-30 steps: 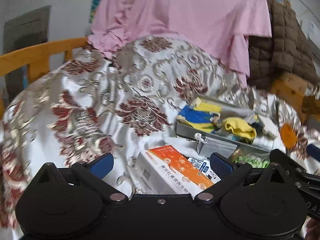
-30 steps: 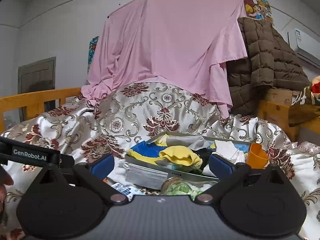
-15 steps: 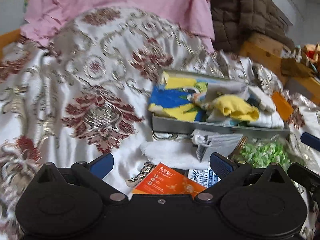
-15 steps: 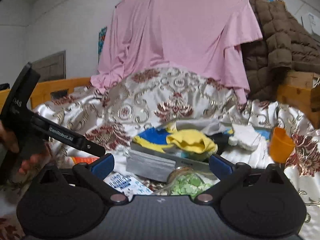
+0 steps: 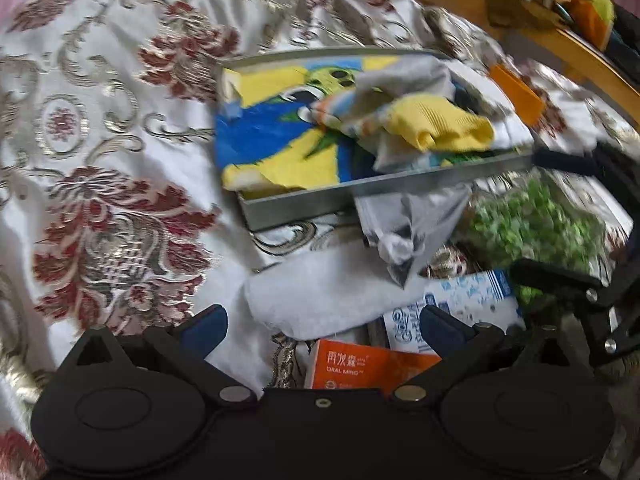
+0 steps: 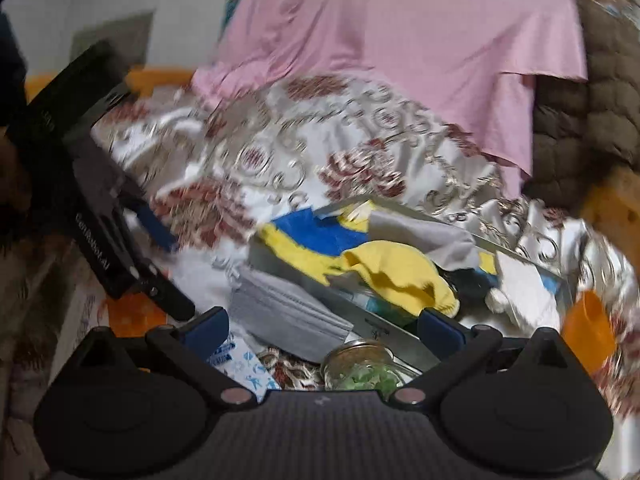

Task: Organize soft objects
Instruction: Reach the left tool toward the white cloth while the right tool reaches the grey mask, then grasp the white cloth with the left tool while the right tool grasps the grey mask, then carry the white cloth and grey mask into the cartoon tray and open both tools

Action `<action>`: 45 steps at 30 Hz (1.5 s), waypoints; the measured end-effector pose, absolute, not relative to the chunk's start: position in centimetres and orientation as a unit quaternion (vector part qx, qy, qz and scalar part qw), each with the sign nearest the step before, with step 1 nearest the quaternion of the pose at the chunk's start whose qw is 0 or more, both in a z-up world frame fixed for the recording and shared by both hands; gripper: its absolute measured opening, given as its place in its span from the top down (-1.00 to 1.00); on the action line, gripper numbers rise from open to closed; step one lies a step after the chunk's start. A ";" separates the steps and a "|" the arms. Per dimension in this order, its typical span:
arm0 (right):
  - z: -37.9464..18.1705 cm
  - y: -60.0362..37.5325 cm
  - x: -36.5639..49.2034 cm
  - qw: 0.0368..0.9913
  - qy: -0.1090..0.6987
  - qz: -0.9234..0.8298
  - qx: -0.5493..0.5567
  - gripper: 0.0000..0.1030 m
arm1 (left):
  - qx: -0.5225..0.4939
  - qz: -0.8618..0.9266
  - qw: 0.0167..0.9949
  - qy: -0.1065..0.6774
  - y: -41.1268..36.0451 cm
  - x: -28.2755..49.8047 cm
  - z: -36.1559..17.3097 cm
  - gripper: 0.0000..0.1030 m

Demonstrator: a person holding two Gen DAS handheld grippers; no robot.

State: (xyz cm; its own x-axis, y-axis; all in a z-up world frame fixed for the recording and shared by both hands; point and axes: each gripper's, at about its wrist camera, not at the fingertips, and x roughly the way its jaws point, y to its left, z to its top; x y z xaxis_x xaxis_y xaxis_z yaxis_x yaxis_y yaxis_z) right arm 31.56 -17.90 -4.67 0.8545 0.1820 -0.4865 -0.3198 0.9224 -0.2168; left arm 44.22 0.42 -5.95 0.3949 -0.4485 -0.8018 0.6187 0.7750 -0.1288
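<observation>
A grey metal tray (image 5: 304,204) on the patterned bedspread holds a blue-and-yellow cloth (image 5: 280,140), a yellow cloth (image 5: 440,128) and other soft pieces; it also shows in the right wrist view (image 6: 400,336). A grey face mask (image 5: 416,220) hangs over the tray's front edge; it also shows in the right wrist view (image 6: 288,316). A white soft pad (image 5: 328,296) lies just ahead of my left gripper (image 5: 320,330), which is open and empty. My right gripper (image 6: 322,330) is open and empty, just before the mask and tray.
An orange box (image 5: 360,368) and a blue-white packet (image 5: 452,308) lie under my left gripper. A bag of green candies (image 5: 532,224) and a jar (image 6: 360,368) sit before the tray. An orange cup (image 6: 588,332) stands right. Pink sheet (image 6: 400,40) and brown jacket (image 6: 600,112) hang behind.
My left gripper has swung right and tilted down towards the tray and white pad. My right gripper has moved closer to the tray. Both stay open.
</observation>
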 end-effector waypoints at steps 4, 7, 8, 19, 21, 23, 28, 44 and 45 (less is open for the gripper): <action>-4.4 -16.7 32.5 0.926 0.276 0.156 -0.205 -0.99 | 0.049 -0.337 0.822 0.457 1.2 45.2 -7.0 -0.98; -4.3 -15.7 33.4 0.907 0.292 0.168 -0.254 -0.99 | 0.000 -0.332 0.824 0.459 2.2 45.7 -7.4 -0.97; -4.2 -15.3 33.9 0.901 0.295 0.172 -0.266 -0.99 | -0.010 -0.334 0.823 0.459 2.5 45.8 -7.5 -0.97; -5.7 -12.5 37.4 0.851 0.307 0.203 -0.375 -0.84 | -0.044 -0.366 0.802 0.470 1.9 47.4 -8.3 -0.69; -6.2 -12.1 37.7 0.837 0.308 0.212 -0.399 -0.77 | -0.043 -0.364 0.802 0.471 2.0 47.5 -8.3 -0.59; -6.7 -11.8 37.9 0.825 0.309 0.219 -0.420 -0.71 | -0.044 -0.364 0.803 0.470 2.0 47.6 -8.3 -0.46; -7.5 -11.1 38.5 0.800 0.317 0.239 -0.451 -0.34 | -0.063 -0.353 0.800 0.481 2.2 48.3 -8.3 -0.04; -6.5 -10.7 38.2 0.818 0.308 0.241 -0.422 0.61 | -0.082 -0.345 0.815 0.457 2.3 47.9 -6.5 0.86; -6.1 -10.8 38.1 0.823 0.305 0.238 -0.416 0.62 | -0.086 -0.341 0.820 0.451 2.5 47.9 -6.1 0.86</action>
